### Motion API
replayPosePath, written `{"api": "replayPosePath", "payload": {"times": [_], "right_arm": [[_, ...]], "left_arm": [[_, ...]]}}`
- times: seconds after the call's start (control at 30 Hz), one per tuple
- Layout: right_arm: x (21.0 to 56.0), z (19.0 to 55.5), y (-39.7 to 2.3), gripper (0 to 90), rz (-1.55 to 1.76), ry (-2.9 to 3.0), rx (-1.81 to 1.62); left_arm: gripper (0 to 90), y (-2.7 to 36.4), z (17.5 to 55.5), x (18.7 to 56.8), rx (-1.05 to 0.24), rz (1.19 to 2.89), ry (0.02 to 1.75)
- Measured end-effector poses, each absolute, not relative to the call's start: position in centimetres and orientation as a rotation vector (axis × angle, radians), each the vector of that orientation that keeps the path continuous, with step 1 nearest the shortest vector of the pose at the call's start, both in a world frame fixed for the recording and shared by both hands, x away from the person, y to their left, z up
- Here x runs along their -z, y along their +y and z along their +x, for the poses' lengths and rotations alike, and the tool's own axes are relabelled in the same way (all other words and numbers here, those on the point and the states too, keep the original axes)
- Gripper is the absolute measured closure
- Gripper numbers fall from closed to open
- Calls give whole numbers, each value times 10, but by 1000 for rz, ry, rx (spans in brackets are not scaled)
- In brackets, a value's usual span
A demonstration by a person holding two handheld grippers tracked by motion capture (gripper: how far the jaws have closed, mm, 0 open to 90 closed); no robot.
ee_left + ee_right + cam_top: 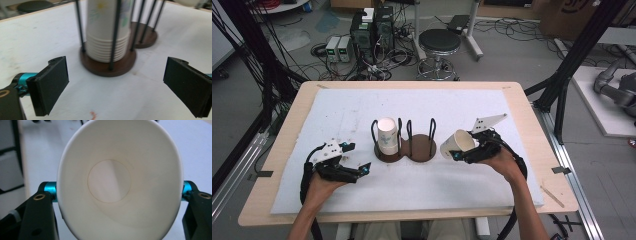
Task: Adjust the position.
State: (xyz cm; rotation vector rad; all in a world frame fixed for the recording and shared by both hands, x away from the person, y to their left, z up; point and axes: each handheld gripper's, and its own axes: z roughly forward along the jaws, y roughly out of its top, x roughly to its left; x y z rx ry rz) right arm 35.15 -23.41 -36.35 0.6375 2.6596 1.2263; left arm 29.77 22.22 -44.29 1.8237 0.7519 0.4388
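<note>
A single white paper cup [457, 143] is clamped in the right hand-held gripper [462, 152], tipped on its side with its open mouth facing back toward the person. In the right gripper view the cup [120, 180] sits between the two black jaws, its round inner bottom plainly visible. It hangs above the white padded surface [337, 110], just to the right of a dark wooden cup holder [407, 150].

The holder has two round bases joined side by side, each ringed by thin upright black wire rods. The left compartment contains a stack of paper cups [387, 135] standing upside down; the right compartment is open. In the left gripper view the stack [107, 30] shows many nested rims near the base and a faint flower print on the top cup, with the holder's round base [107, 66] beneath it.

The left hand-held gripper [354, 157] is released, its jaws spread wide and gripping nothing. It rests low over the surface, near the front left of the holder and pointing toward the stack. Its two black pads [50, 85] stand far apart.

Both forearms enter from the bottom edge. Beyond the surface, the floor carries a black round stool [439, 42], computer boxes [372, 30] and tangled cables.
</note>
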Motion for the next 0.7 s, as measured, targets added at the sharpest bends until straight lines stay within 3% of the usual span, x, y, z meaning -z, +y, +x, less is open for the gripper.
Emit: {"api": "replayPosePath", "payload": {"times": [0.4, 0.7], "right_arm": [[363, 376, -230, 306, 805, 2647, -937], [364, 388, -223, 306, 818, 2664, -827]], "left_arm": [[60, 236, 303, 455, -540, 1795, 882], [60, 242, 304, 461, -536, 1762, 924]]}}
